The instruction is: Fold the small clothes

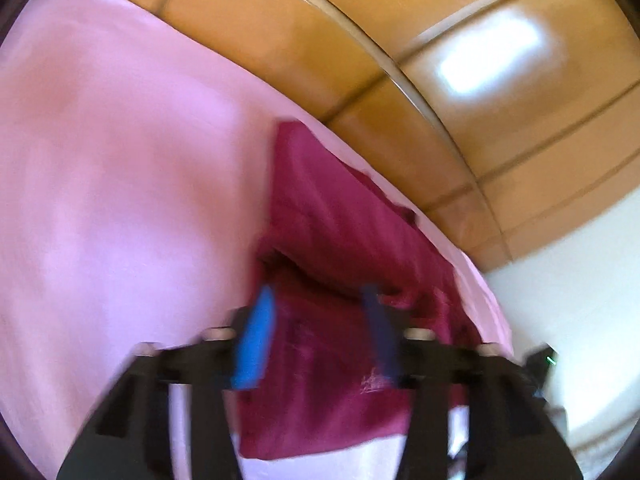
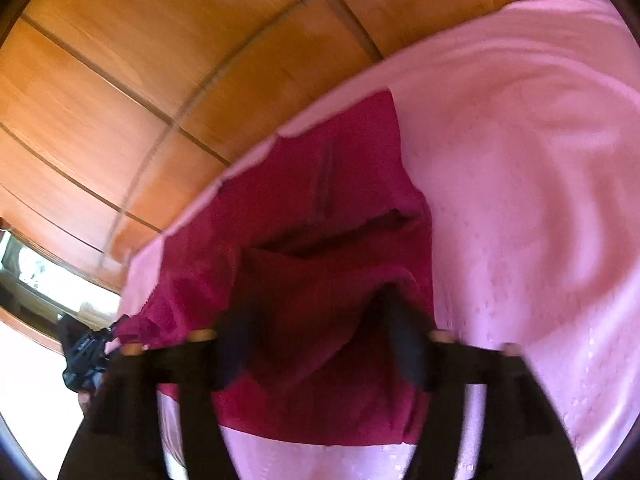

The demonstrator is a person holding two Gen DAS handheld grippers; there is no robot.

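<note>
Lying on the pink cloth-covered table [image 1: 100, 200], near its far edge, the crumpled crimson fabric garment [image 1: 320, 240] is straddled by the left hand-held gripper [image 1: 316, 312] and right hand-held gripper [image 2: 316, 320], both spread open. A grasp may catch only one layer, spoiling the fold.

A dark magenta garment [image 1: 340, 240] with a small pale stitched logo lies on a plain light pink sheet [image 1: 120, 160], beside glossy orange-brown wooden panels [image 1: 400, 40].
</note>
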